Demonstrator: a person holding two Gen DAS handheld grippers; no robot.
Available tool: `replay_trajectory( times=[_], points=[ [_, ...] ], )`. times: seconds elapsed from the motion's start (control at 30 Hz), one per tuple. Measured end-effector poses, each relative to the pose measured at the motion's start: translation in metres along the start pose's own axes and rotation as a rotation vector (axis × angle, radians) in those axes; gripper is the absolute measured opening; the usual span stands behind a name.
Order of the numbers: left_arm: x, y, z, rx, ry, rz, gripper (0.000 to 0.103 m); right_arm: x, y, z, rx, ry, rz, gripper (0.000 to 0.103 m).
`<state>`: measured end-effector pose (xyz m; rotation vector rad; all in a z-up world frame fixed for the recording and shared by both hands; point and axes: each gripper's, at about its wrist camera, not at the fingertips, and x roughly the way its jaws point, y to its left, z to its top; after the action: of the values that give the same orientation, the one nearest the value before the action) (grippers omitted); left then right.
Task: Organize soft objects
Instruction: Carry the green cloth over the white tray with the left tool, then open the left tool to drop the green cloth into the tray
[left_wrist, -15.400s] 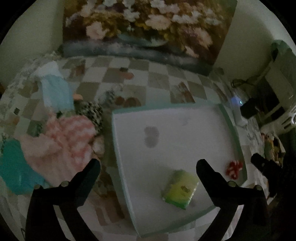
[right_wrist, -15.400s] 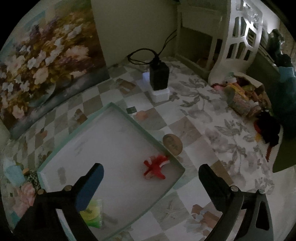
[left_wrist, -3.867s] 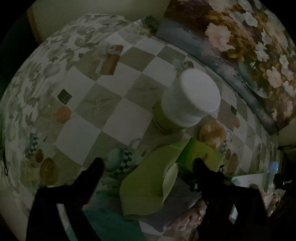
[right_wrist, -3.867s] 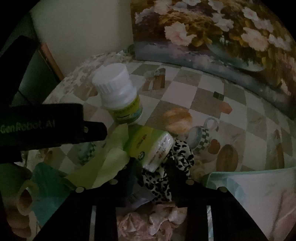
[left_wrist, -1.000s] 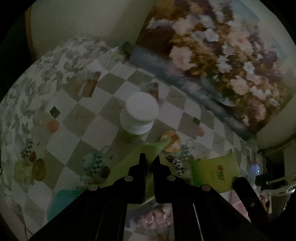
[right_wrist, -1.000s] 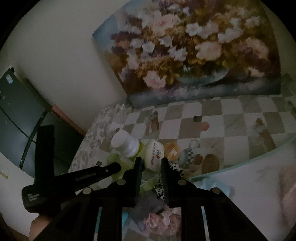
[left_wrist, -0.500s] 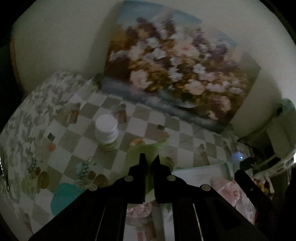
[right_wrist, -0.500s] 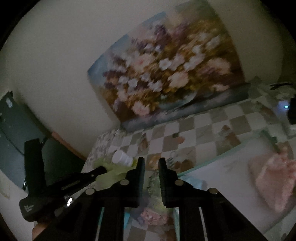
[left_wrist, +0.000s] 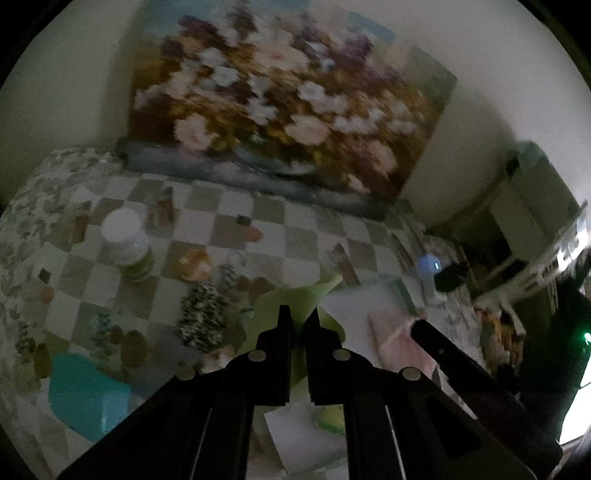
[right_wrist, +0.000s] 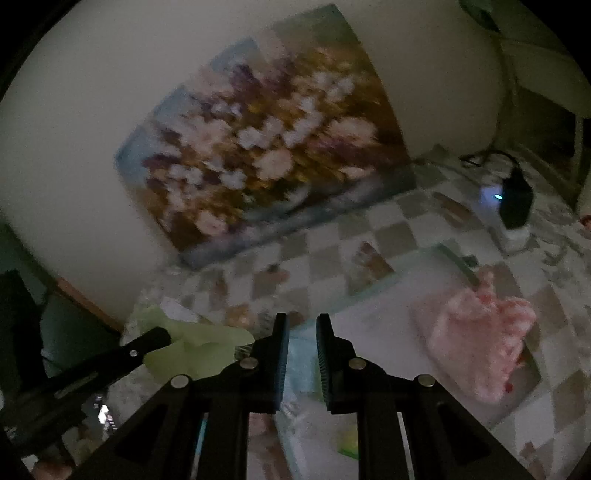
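My left gripper (left_wrist: 298, 318) is shut on a light green cloth (left_wrist: 291, 299) and holds it in the air over the left rim of the white tray (left_wrist: 354, 306). The green cloth also shows in the right wrist view (right_wrist: 199, 347), hanging from the left gripper's tip. My right gripper (right_wrist: 300, 325) is shut on a pale blue cloth (right_wrist: 301, 363) above the tray (right_wrist: 384, 302). A pink fluffy cloth (right_wrist: 476, 343) lies in the tray. A leopard-print cloth (left_wrist: 203, 314) and a teal cloth (left_wrist: 85, 391) lie on the checked tablecloth.
A white-capped bottle (left_wrist: 125, 243) stands at the left on the tablecloth. A large flower painting (left_wrist: 280, 110) leans on the wall behind. A black charger on a white block (right_wrist: 515, 210) sits at the right. A small green item (left_wrist: 328, 417) lies in the tray.
Both grippers have risen and swung right toward the tray. The green cloth has travelled with the left gripper and the blue cloth with the right. The views are motion-blurred.
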<state>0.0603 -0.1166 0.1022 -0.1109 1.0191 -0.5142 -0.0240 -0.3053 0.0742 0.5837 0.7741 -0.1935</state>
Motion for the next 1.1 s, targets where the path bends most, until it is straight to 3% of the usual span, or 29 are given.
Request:
replay_trajectory(
  times=[0.2,0.5,0.73,0.87,0.93,1.0,1.1],
  points=[
    [0.012,-0.036,-0.011,0.077,0.063,-0.107,0.006,0.005,-0.023,-0.002,0.042,0.027,-0.120,0.016],
    [0.038,-0.092,-0.034,0.214,0.118,-0.192,0.006,-0.017,-0.063,0.006,0.120,-0.011,-0.280,0.017],
    [0.066,-0.102,-0.044,0.199,0.171,-0.314,0.006,-0.020,-0.088,0.004,0.186,0.009,-0.315,0.017],
    [0.082,-0.101,-0.049,0.210,0.196,-0.250,0.008,-0.019,-0.087,0.003,0.176,0.016,-0.322,0.017],
    [0.088,-0.098,-0.052,0.219,0.209,-0.192,0.016,-0.016,-0.085,0.003,0.165,0.026,-0.325,0.017],
    [0.093,-0.093,-0.053,0.216,0.228,-0.143,0.043,-0.014,-0.083,0.002,0.156,0.037,-0.328,0.017],
    [0.101,-0.083,-0.055,0.202,0.262,-0.074,0.050,-0.010,-0.082,0.002,0.145,0.053,-0.331,0.017]
  ],
)
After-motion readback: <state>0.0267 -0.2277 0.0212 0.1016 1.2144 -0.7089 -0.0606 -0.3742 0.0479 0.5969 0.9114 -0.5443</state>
